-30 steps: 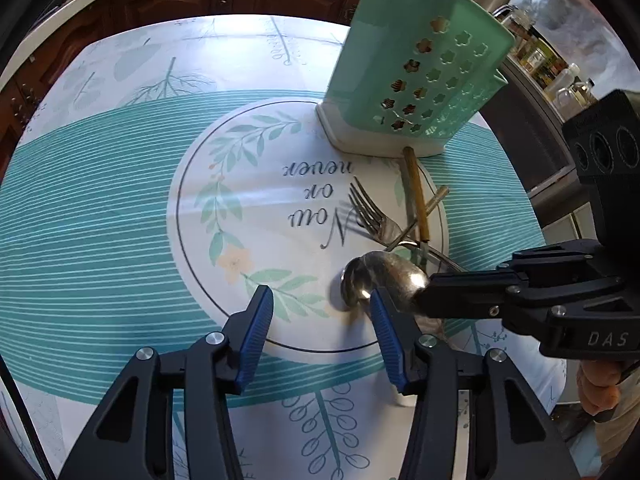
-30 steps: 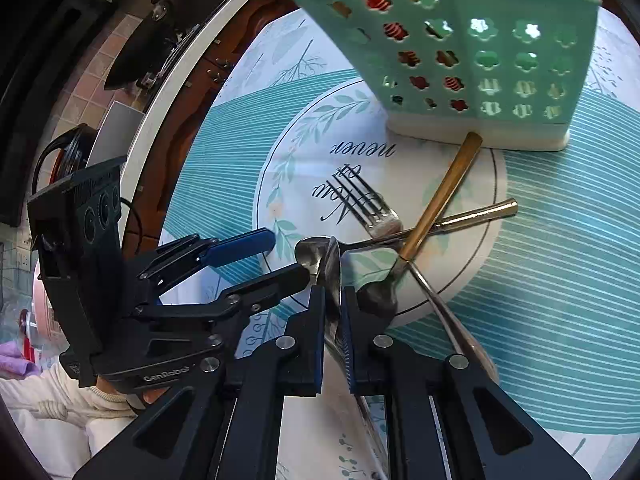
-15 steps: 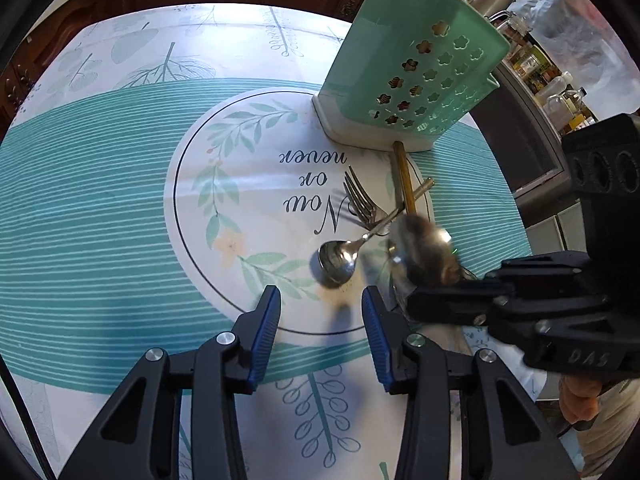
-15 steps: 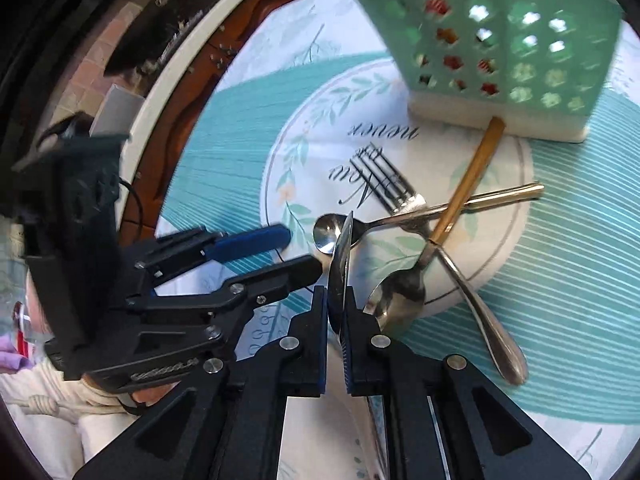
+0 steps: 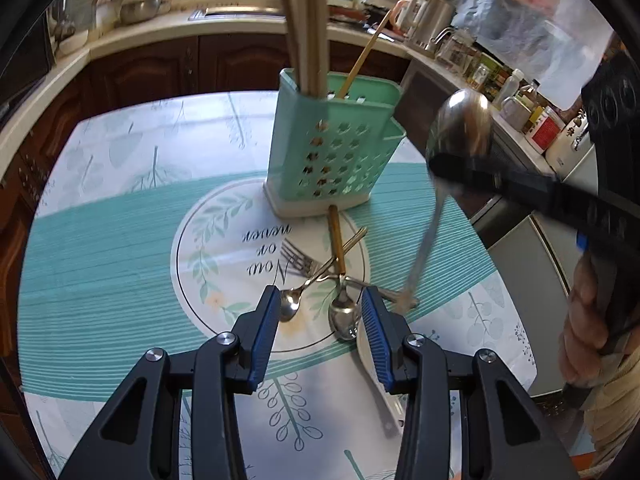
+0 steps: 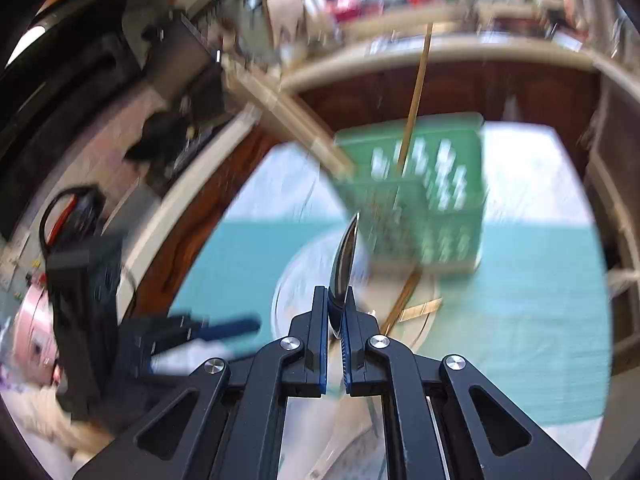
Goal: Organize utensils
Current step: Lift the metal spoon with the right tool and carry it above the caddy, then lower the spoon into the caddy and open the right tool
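Two grippers were up over the round table [image 5: 100, 208]. The right gripper [image 6: 335, 316] had its fingers pinched tight on a big silver spoon [image 5: 460, 128] — it gripped the spoon just under the bowl, and the handle hung down toward the cloth. From its own camera the spoon showed edge-on, and most of that picture was blurred.

The left gripper [image 5: 322, 334] held nothing. Its blue pads [image 5: 264, 332] stood partly apart, above the heap of cutlery still lying on the tablecloth [image 5: 92, 264]. In that heap were a fork [image 5: 298, 258], a small spoon [image 5: 291, 304], and another spoon [image 5: 344, 316] with a gold handle. Their handles crossed over each other.

Behind the heap stood a green utensil holder [image 5: 336, 156] with little flower-shaped holes. It sat upright on the cloth, and the tip of the gold handle came just beside its white base. Wooden sticks [image 5: 306, 28] and one thin gold handle [image 5: 362, 64] stood up out of it.

Past the table were dark wood cabinets [image 5: 168, 68] and a counter full of jars and bottles [image 5: 516, 100]. A person's hand [image 5: 584, 332] held the right gripper at the edge.
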### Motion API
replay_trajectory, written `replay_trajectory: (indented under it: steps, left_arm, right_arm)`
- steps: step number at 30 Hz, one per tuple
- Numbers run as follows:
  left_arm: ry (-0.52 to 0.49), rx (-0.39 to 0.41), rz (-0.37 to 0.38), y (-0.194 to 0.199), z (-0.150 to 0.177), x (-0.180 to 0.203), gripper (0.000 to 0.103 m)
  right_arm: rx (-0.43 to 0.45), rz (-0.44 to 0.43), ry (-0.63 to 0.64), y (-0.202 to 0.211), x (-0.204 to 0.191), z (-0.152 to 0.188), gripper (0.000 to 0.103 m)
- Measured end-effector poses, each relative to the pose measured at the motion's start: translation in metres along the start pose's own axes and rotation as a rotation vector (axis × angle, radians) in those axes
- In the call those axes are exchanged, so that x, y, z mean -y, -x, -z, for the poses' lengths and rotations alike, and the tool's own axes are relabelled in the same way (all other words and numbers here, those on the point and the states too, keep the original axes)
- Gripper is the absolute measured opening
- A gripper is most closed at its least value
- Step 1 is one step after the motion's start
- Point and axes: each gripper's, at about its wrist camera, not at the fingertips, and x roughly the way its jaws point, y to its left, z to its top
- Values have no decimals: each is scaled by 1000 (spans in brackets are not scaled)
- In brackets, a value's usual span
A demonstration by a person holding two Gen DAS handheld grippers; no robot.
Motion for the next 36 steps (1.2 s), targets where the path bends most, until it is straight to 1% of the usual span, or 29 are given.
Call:
replay_trajectory:
  steps: [4, 7, 9, 14, 17, 19, 21, 22, 27, 30, 32, 33, 34, 35, 36]
  left_arm:
    - [-2, 35, -21, 14, -10, 3, 40]
    - [12, 57, -48, 24, -22, -2, 40]
    - [36, 81, -54, 30, -34, -5, 40]
    - [67, 117, -39, 39, -51, -9, 40]
    - [65, 120, -40, 34, -56, -9, 40]
    - [65, 112, -36, 28, -58, -8, 40]
    - [63, 102, -34, 24, -57, -7, 40]
    - [62, 93, -33, 19, -57, -7, 40]
    - [66, 62, -33, 5, -57, -10, 40]
    - [73, 47, -31, -2, -56, -12, 40]
    - [72, 42, -30, -4, -55, -12, 40]
    - [72, 40, -29, -5, -54, -12, 40]
    - [73, 38, -27, -6, -54, -12, 41]
    - [74, 35, -26, -7, -53, -12, 41]
    - [74, 33, -25, -7, -53, -12, 41]
  right_arm:
    - [177, 69, -18, 32, -6, -36, 5]
    - [279, 115, -39, 50, -7, -62, 4]
    - [326, 137, -47, 61, -8, -79, 4]
    - [410, 192, -45, 86, -4, -122, 4]
    - [441, 245, -26, 83, 0, -139, 4]
    - [425, 265, -26, 73, 7, -151, 4]
    - [380, 271, -41, 52, 16, -159, 4]
    - [343, 267, -54, 37, 24, -160, 4]
    - [206, 268, -110, -20, 51, -161, 5]
    - [117, 276, -98, -49, 57, -160, 5]
    - [98, 271, -87, -63, 59, -155, 6]
    - [92, 262, -80, -65, 58, -158, 9]
    - [92, 253, -78, -71, 58, -158, 16]
    - [102, 241, -80, -71, 57, -157, 21]
    - [114, 233, -80, -69, 51, -147, 29]
